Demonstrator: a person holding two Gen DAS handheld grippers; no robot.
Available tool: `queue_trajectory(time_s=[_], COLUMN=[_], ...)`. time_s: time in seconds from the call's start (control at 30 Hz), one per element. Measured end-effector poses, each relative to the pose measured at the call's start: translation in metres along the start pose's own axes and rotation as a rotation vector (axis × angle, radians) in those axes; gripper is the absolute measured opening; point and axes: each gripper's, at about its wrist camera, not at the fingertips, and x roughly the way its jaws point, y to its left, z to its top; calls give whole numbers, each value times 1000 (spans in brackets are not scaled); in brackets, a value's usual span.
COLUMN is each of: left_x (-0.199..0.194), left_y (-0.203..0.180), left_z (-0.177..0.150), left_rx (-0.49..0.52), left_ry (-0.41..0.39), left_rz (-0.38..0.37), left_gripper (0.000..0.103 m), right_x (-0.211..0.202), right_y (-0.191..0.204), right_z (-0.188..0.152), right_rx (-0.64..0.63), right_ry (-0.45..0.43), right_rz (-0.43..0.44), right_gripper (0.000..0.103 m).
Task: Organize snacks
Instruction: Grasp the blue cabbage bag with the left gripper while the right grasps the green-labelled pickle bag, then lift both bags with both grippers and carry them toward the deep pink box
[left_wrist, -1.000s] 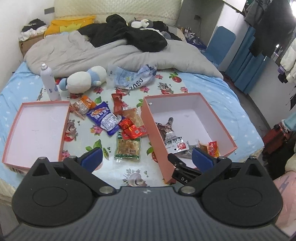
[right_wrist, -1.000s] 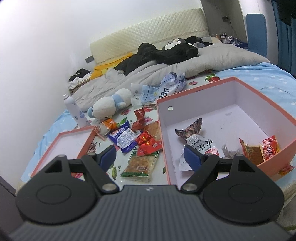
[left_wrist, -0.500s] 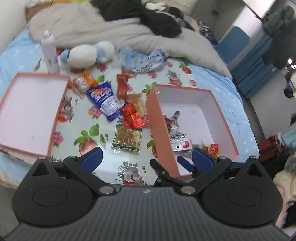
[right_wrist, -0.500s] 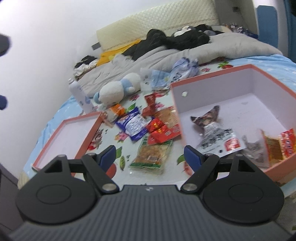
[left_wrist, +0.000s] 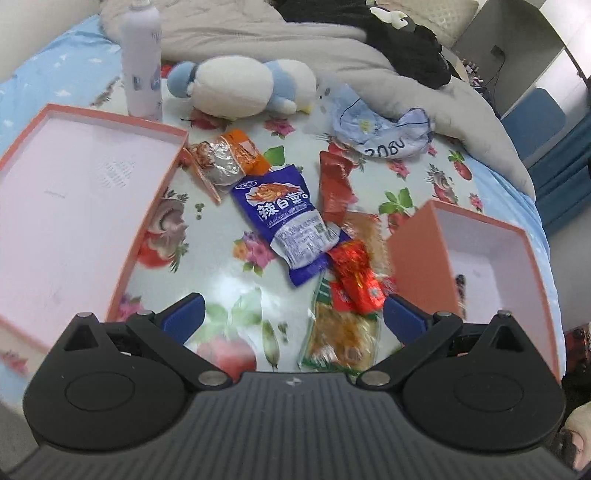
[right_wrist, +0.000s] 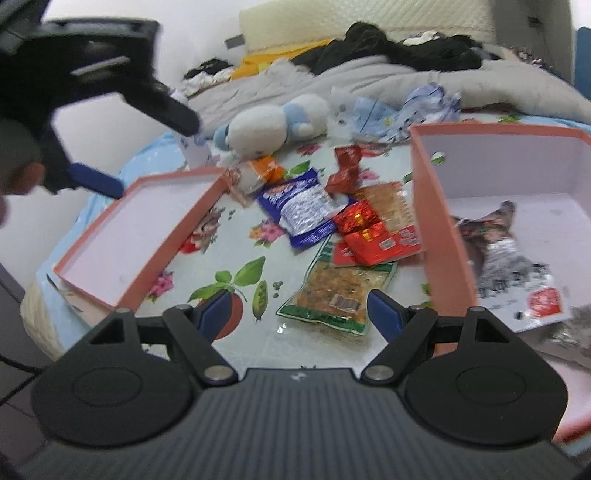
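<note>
Nearest me, my left hand-held gripper (left_wrist: 291, 317) hangs with its blue pads wide apart and nothing between them, tipped down over the loose pile; my right hand-held gripper (right_wrist: 295, 310) is spread just as wide and just as empty, aimed at the same heap. Right under both sits the clear packet with green edges (right_wrist: 338, 291), flat on the flowered bed sheet (left_wrist: 229, 291) — the closest snack, so I judge it the next pick. Two red packets (right_wrist: 369, 236) overlap its far end, and the blue-and-white packet (left_wrist: 291, 221) lies behind them, touching. Beyond that are a dark red wrapper (left_wrist: 334, 184) and an orange-and-foil packet (left_wrist: 225, 158).

The deep pink box (right_wrist: 436, 221) stands to the right of the pile and already holds a few snacks, which is why I take it for the bin. The shallow lid (left_wrist: 85, 206) to the left holds nothing.

Further back: a plush toy (left_wrist: 240, 85), a white bottle (left_wrist: 142, 59), a crumpled bag — its print is probably digits.

Against a second ago, both views sit lower and closer, and the left has swung from the box to the pile.
</note>
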Motion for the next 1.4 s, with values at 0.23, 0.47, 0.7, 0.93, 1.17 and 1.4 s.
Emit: queue_trajectory(time_s=[0.23, 0.47, 0.7, 0.93, 1.17, 1.4], left_x=[90, 145, 193, 219, 222, 209], left_y=[18, 1, -3, -10, -14, -9], left_z=[17, 37, 57, 52, 47, 38], left_rx=[12, 162, 136, 174, 239, 229], left_ry=[52, 30, 54, 54, 21, 12], left_rz=[-7, 23, 4, 44, 88, 72], left_gripper=[103, 103, 102, 95, 84, 53], right_x=[53, 84, 98, 108, 101, 88], right_y=[6, 2, -6, -1, 1, 4], right_z=[-2, -5, -11, -17, -17, -20], right_rx=[-55, -88, -51, -95, -119, -155], right_ry=[34, 55, 47, 72, 59, 84], right_rz=[-128, -195, -217, -188, -171, -124], right_gripper=[84, 87, 87, 89, 73, 57])
